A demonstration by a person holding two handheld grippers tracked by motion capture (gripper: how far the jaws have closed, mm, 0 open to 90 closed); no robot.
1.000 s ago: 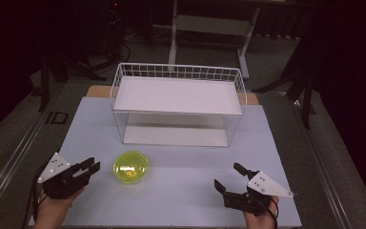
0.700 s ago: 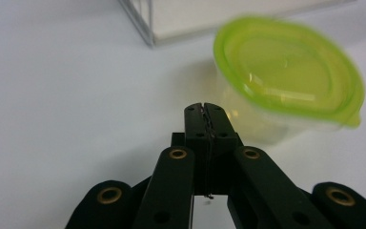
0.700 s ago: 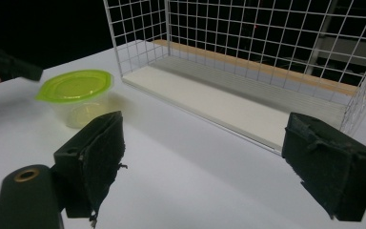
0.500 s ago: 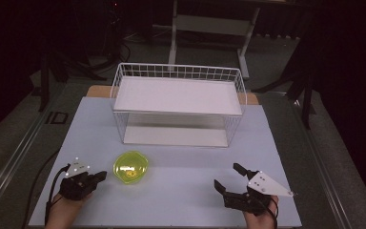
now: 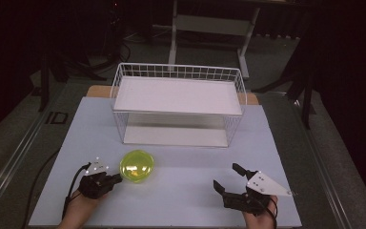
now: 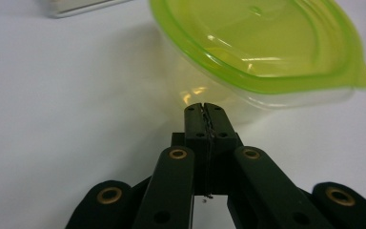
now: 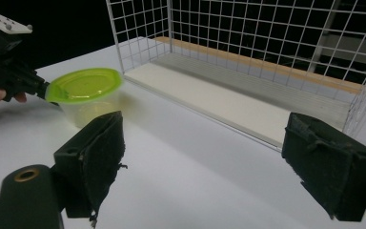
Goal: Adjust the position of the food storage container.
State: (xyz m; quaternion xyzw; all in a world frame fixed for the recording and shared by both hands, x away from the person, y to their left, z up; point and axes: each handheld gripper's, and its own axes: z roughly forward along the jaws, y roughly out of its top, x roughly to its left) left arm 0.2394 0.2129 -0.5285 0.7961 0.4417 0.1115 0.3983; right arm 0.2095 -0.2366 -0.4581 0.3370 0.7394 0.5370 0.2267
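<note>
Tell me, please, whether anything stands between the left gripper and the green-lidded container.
Nothing visible does. The left gripper, jaws shut, sits right beside the container, its tips at the clear wall under the green lid.

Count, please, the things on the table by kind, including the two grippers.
Clear plastic container with round green lid: 1
White wire basket holding a white shelf board: 1
Black two-jaw grippers, left and right: 2
Total: 4

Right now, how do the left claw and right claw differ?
The left claw is shut, tips at the green-lidded container; the right claw is open, with nothing between its pads. The left sits by the container, the right well apart from it. Both are black, hand-held and low over the table.
</note>
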